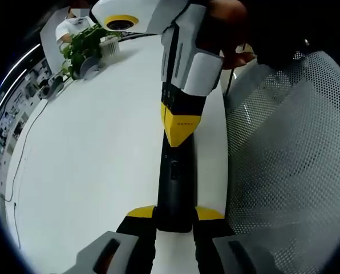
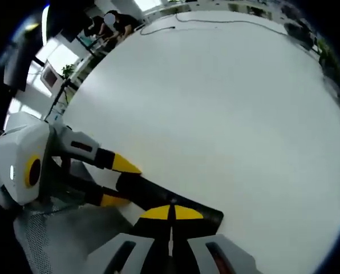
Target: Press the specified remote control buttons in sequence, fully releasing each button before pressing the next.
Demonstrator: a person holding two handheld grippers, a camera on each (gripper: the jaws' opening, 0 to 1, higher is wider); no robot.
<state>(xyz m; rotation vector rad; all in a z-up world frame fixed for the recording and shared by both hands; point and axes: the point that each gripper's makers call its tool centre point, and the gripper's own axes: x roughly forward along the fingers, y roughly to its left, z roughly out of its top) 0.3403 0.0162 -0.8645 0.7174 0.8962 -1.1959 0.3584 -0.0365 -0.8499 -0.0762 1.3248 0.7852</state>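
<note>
Left gripper (image 1: pixel 174 220) clamps the remote (image 1: pixel 174 182) by the table (image 1: pixel 101 171) edge.

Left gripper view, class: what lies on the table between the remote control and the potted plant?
Bare white table separates the remote control from the potted plant, in the left gripper view.

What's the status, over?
Left gripper clamps the remote at one end. Right gripper shut, tips on it. White table around it bare.
</note>
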